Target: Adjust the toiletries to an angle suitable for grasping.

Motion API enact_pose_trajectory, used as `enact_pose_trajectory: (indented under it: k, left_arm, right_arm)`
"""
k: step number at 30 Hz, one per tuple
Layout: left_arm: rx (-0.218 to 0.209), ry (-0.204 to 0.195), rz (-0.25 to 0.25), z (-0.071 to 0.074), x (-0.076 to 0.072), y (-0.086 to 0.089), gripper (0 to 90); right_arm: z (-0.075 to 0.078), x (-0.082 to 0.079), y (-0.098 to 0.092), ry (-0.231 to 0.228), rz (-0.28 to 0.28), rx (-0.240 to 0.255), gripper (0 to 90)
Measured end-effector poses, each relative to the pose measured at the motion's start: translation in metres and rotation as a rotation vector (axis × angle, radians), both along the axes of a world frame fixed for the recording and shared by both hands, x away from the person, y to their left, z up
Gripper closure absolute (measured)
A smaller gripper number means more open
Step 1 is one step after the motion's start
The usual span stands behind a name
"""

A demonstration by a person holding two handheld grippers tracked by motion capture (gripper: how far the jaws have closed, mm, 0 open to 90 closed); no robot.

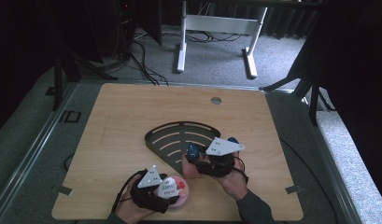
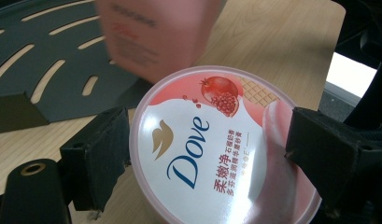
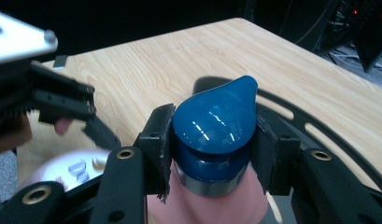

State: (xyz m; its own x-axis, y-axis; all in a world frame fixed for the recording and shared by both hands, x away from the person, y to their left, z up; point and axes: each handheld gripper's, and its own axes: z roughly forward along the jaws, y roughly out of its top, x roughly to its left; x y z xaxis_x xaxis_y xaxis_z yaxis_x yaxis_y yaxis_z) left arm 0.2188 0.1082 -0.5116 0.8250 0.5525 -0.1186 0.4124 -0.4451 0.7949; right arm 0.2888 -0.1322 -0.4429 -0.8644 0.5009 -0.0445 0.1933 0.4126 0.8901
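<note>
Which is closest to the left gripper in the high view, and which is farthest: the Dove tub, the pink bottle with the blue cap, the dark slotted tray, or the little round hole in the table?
From the left gripper:
1. Dove tub, between its jaws.
2. Pink bottle, just right, in the right gripper.
3. Slotted tray, mid-table.
4. Round hole, far edge.

Pink tub (image 2: 212, 149), blue-capped bottle (image 3: 212, 140), prob. upright

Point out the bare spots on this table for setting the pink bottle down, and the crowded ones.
Free: the wide wood left of the black slotted tray, the strip behind it up to the cable hole, and the wood right of the right gripper. Crowded: the near edge, where the left gripper clamps the Dove tub beside the pink bottle.
</note>
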Motion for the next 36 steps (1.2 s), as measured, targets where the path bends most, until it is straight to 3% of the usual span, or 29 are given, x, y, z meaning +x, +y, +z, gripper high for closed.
enact_pose_trajectory:
  k: [3,8,21,26,36]
  left_arm:
    - [0.017,-0.039,0.008,0.004,-0.003,0.002,19.7]
    - [-0.014,-0.060,0.043,0.011,-0.005,0.017,20.6]
    - [-0.066,-0.100,0.203,0.023,-0.008,0.062,20.8]
    - [-0.054,-0.107,0.233,0.022,-0.008,0.069,20.9]
    - [-0.022,-0.084,0.274,0.013,-0.006,0.073,21.9]
  right_arm:
    - [0.004,0.002,0.011,-0.012,0.018,0.003,53.7]
    - [0.009,0.004,0.032,-0.016,0.056,0.022,53.7]
    - [0.012,0.005,0.080,-0.013,0.146,0.017,53.7]
    - [0.004,0.008,0.097,0.003,0.170,-0.002,53.7]
    - [-0.018,0.011,0.120,0.034,0.190,-0.046,53.6]
